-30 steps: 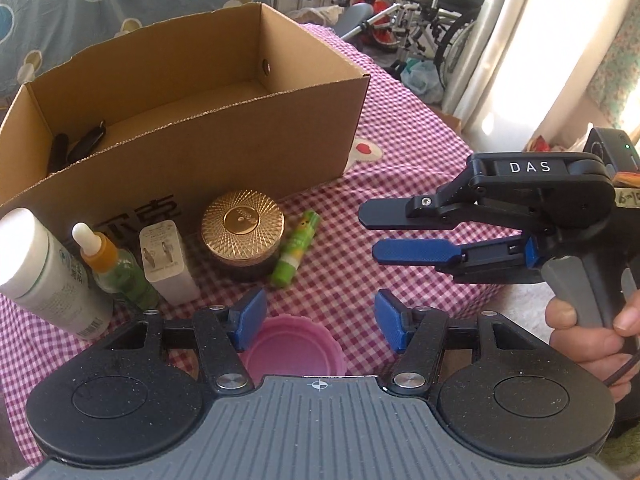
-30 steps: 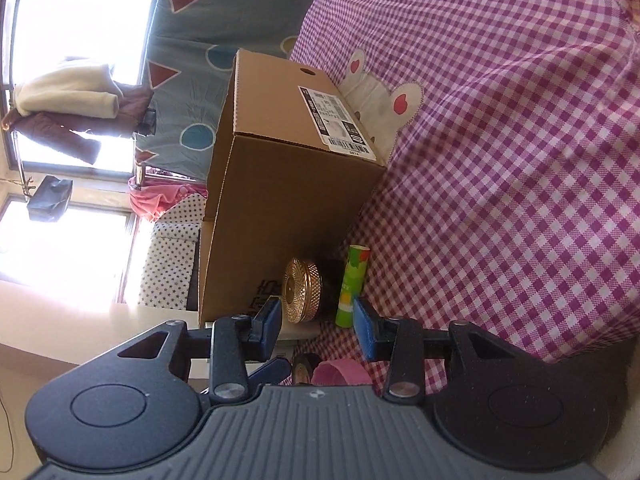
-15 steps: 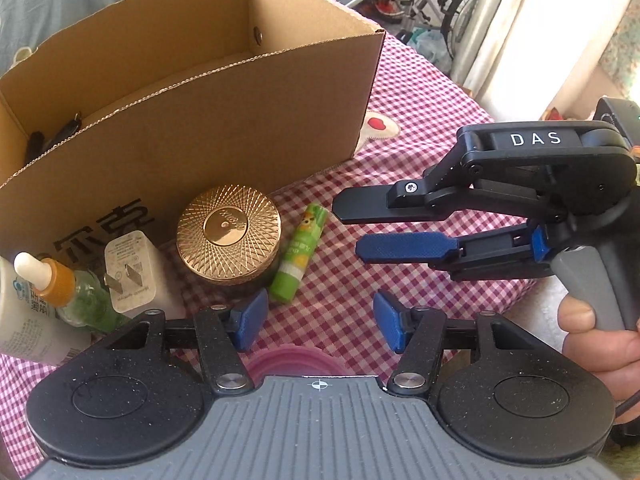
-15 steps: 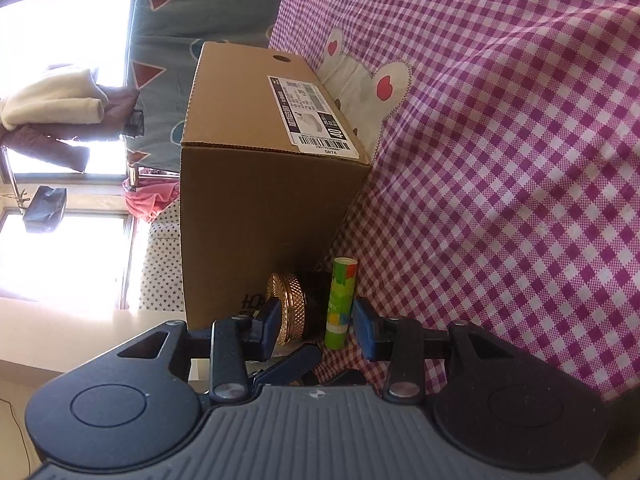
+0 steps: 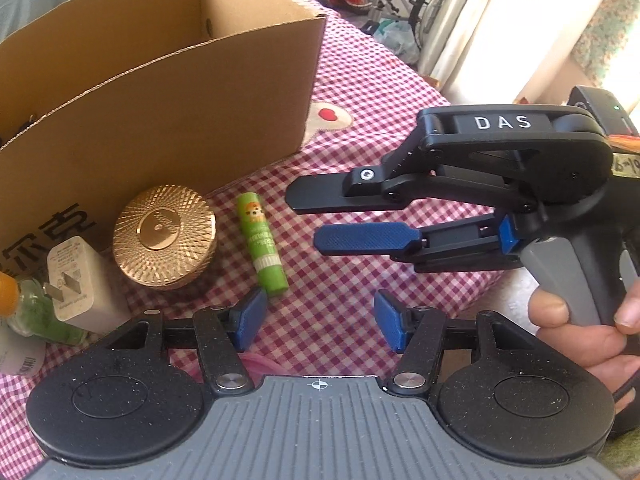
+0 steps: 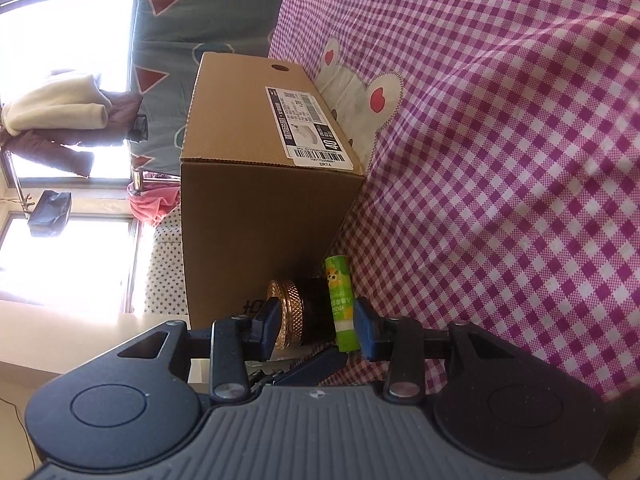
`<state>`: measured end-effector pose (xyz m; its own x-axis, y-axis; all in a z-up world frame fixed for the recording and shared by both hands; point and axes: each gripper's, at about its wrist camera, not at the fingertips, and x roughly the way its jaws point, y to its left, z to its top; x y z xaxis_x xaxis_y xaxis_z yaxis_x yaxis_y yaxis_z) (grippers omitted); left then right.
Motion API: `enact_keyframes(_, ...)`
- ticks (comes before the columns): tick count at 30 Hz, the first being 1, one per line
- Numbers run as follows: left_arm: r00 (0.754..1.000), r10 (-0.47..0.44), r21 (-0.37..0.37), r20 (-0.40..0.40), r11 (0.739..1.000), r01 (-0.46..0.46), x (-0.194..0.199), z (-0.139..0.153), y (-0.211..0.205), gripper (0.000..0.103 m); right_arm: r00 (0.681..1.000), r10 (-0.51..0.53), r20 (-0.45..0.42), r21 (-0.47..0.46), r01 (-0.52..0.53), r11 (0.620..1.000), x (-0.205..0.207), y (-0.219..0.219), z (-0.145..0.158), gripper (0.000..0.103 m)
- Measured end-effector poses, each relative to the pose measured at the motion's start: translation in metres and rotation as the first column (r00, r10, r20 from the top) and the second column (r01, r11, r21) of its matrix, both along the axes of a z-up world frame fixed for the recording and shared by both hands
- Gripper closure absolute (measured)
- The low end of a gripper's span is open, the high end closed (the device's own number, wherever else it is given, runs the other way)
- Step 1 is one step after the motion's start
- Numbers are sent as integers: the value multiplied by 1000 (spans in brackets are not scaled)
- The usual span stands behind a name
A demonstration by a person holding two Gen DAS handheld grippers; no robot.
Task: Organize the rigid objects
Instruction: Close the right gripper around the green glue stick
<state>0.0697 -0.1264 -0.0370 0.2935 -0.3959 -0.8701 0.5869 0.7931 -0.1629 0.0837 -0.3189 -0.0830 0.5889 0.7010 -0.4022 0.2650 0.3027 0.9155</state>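
Cardboard box (image 5: 168, 92) stands open-topped on the checked cloth (image 5: 360, 184) over the worktop. Only a sliver of something dark shows at its far left inner edge; the rest of the inside is hidden, so what has gone in cannot be counted.

Outside, along the box's front wall, all lying loose: gold-lidded jar (image 5: 165, 237), upright, just beside the box; white charger plug (image 5: 82, 284) to its left; a dropper bottle (image 5: 24, 308) with an orange neck at the picture's left edge; green stick tube (image 5: 262, 249) flat on the cloth, right of the jar, close but apparently not touching. A pink item (image 5: 256, 362) peeks under the left gripper.

Right gripper (image 5: 320, 220): turned on its side, fingers moderately apart, nothing between them, pointed at the tube and jar. In the right wrist view the tube (image 6: 341, 304) and jar (image 6: 298, 312) sit in line between its pads.

Left gripper (image 5: 318, 326): fingers wide, empty, above the cloth.

Judgement: early to middle. At least five items left outside; the tube looks like the next pick.
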Motion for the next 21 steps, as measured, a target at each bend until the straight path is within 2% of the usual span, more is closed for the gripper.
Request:
enact_keyframes(3,999,-15,3,40,1000,15,-6,5,-4,44,1000,-14,7,-7,14,1000,-3,-6,3,61)
enact_keyframes(6,995,-11,36,98,999,7,-8,9,-9,44,1000,-16,11,-18,16,1000,-2,-11,5,61)
enact_keyframes(11,993,-3,92,122,996,-9,-4,6,-17,45,1000,3,7,-34,-3,999,6,-10,6,61)
enact_keyframes(13,993,2,99,117,995,-13,0,3,-18,49,1000,15,2,-45,-15,999,11,-8,6,61)
enact_keyframes(18,995,24,100,96,994,-34,9,-1,-20,53,999,44,-3,-61,-44,997,21,-2,4,61)
enact_keyframes(21,997,38,99,74,994,-45,15,-4,-19,54,999,52,-5,-71,-52,996,26,1,2,66)
